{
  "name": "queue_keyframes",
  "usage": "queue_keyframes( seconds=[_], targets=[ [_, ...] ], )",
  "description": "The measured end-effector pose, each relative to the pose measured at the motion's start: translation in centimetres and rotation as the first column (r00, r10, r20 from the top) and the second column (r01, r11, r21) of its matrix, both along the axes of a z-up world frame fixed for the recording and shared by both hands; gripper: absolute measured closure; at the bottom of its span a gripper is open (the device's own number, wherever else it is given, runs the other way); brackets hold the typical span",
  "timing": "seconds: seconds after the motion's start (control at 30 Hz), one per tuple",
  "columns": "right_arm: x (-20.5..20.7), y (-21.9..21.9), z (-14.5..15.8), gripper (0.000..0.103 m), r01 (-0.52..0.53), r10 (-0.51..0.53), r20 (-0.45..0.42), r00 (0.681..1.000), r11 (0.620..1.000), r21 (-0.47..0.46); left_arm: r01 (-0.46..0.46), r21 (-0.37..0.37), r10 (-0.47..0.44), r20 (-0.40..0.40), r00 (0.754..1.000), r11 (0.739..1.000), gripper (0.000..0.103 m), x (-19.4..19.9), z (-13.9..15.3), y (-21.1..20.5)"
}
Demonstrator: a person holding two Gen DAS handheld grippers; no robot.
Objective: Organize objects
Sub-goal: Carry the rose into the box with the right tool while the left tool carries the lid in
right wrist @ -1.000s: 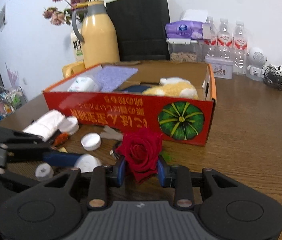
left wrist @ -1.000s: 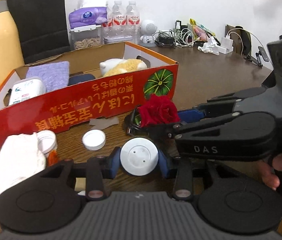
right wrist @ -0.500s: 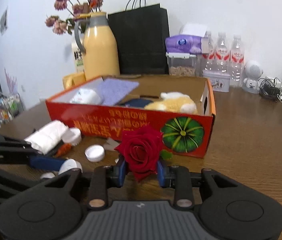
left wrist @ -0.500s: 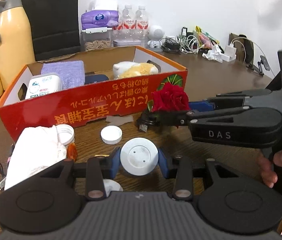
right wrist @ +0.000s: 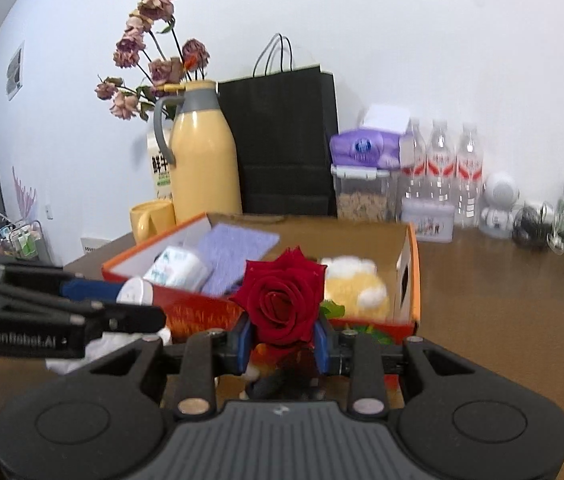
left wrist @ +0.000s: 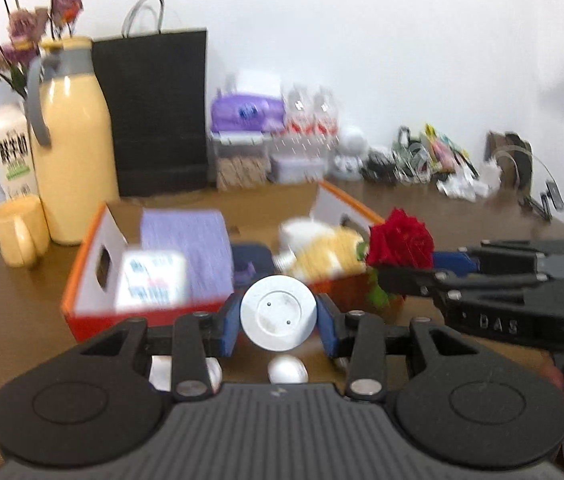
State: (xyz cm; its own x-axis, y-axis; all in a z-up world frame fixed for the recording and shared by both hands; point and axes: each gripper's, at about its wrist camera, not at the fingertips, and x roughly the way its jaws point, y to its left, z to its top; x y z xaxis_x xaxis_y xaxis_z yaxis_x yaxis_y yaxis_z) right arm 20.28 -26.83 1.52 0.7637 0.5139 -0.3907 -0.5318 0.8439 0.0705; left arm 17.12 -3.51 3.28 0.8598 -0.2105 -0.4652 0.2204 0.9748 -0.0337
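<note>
My left gripper (left wrist: 278,322) is shut on a white round disc (left wrist: 278,312), held in the air in front of the red cardboard box (left wrist: 94,280). My right gripper (right wrist: 283,340) is shut on a red rose (right wrist: 282,300), held near the box's front right corner (right wrist: 411,280). The rose also shows in the left wrist view (left wrist: 399,240), with the right gripper (left wrist: 413,268) coming in from the right. The left gripper (right wrist: 142,300) with the disc (right wrist: 136,292) shows at the left of the right wrist view. The box holds a purple cloth (right wrist: 234,246), a white packet (right wrist: 178,268) and a yellow plush toy (right wrist: 355,282).
A yellow jug (right wrist: 204,160) with dried flowers, a yellow mug (right wrist: 152,218) and a black paper bag (right wrist: 285,140) stand behind the box. Tissues, water bottles (right wrist: 441,168), a small white robot figure (right wrist: 499,204) and cables line the back wall. White caps (left wrist: 287,370) lie on the table below my left gripper.
Both grippers have risen from table height with the disc and the rose held, so the box's inside now shows from above. The caps and white cloth have dropped below view.
</note>
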Motion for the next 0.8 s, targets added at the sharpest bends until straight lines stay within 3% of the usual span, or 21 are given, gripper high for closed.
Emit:
queue_keyframes(
  seconds=[0.37,0.67,0.8],
  targets=[
    [5.0,4.1,3.3,0.073,0.022,-0.021,0.062,0.998,1.0,-0.018,-0.098,-0.049,0.101,0.073,0.992,0.994,0.063,5.7,3.1,2.1],
    [10.1,6.4,2.5,0.073,0.058,-0.058,0.027,0.998,0.998,-0.024,-0.169,-0.093,0.173,0.033,0.984,0.981,0.063,10.9,1.5,3.8],
    [11.4,6.5,1.1,0.073,0.067,-0.067,0.003,0.998,0.997,-0.028,-0.176,-0.073,0.176,-0.007,0.984,0.982,0.063,12.2,0.1,4.2]
  ],
)
